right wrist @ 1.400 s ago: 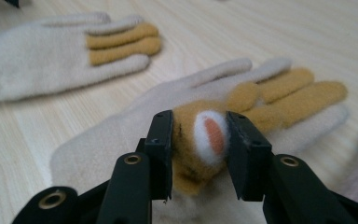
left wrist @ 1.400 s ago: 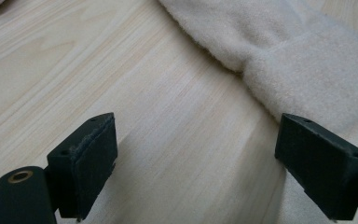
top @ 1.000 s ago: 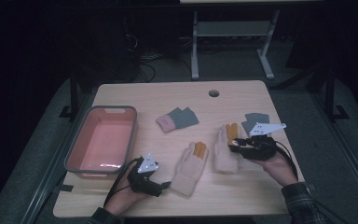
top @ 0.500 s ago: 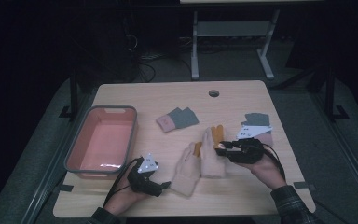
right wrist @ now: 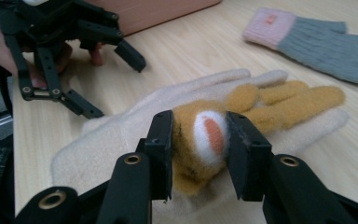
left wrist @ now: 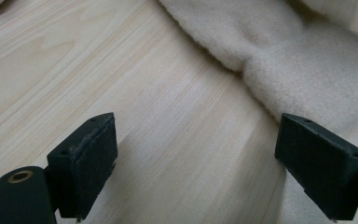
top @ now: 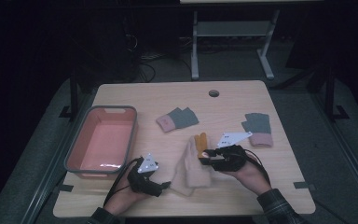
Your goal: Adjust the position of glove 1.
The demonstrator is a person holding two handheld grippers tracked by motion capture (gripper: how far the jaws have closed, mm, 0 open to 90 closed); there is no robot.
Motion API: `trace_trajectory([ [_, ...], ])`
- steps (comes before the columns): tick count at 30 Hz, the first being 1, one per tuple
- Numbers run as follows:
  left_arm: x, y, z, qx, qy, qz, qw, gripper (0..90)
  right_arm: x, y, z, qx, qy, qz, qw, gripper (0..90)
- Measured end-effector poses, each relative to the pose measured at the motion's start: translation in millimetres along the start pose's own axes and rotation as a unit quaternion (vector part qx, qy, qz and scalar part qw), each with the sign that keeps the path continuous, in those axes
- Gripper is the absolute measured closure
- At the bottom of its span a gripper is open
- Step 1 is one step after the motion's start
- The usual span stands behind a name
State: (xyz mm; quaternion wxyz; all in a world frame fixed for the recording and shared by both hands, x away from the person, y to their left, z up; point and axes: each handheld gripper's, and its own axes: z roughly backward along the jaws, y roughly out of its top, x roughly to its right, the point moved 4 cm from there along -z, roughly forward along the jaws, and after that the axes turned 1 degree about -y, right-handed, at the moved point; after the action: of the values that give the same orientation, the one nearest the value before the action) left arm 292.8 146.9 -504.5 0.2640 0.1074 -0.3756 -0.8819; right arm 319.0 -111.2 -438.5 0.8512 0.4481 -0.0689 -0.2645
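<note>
On the worktop [top: 242,100], the orange-palmed glove [top: 200,142] that lay apart a second ago now rests on top of the cream glove [top: 186,170], carried leftward toward the pink bin [top: 77,151]. The right gripper [top: 206,157] stays clamped on that glove's cuff. The left gripper [top: 165,185] has not moved, jaws open beside the cream glove.

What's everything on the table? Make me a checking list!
Surface: wooden table, round hole near far edge.
Job's things: orange-and-cream glove lying on cream glove.
Clutter: pink bin; two grey-pink gloves.
Grippers: right gripper shut on the orange-and-cream glove; left gripper open, on the table beside the cream glove.
Cables: black cable from the left gripper.
Surroundings: dark room, metal stand behind.
</note>
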Motion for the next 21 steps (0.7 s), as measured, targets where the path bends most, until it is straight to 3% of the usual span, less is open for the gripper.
trace_trajectory([
  [9,0.3,-0.2,0.0,0.0,-0.001,0.002,1.0,12.3,-7.9,-8.2,-19.1,-0.028,0.01,-0.001,0.9996,63.1],
  [13,0.3,-0.1,0.0,0.0,-0.001,0.002,1.0,12.3,-7.2,-14.0,-25.0,-0.047,0.006,0.001,0.9989,57.9],
  [16,0.4,-0.1,-0.2,0.001,-0.001,0.002,1.0,12.3,-5.0,-16.4,-23.2,-0.043,0.009,-0.002,0.999,49.6],
  [19,0.5,0.0,-0.1,0.0,-0.001,0.003,1.0,12.3,-2.0,-19.5,-15.2,-0.038,0.007,-0.005,0.9992,48.2],
  [21,0.6,0.0,-0.3,0.002,-0.001,0.004,1.0,12.3,-1.2,-22.1,-8.5,-0.034,0.011,-0.007,0.9993,51.9],
])
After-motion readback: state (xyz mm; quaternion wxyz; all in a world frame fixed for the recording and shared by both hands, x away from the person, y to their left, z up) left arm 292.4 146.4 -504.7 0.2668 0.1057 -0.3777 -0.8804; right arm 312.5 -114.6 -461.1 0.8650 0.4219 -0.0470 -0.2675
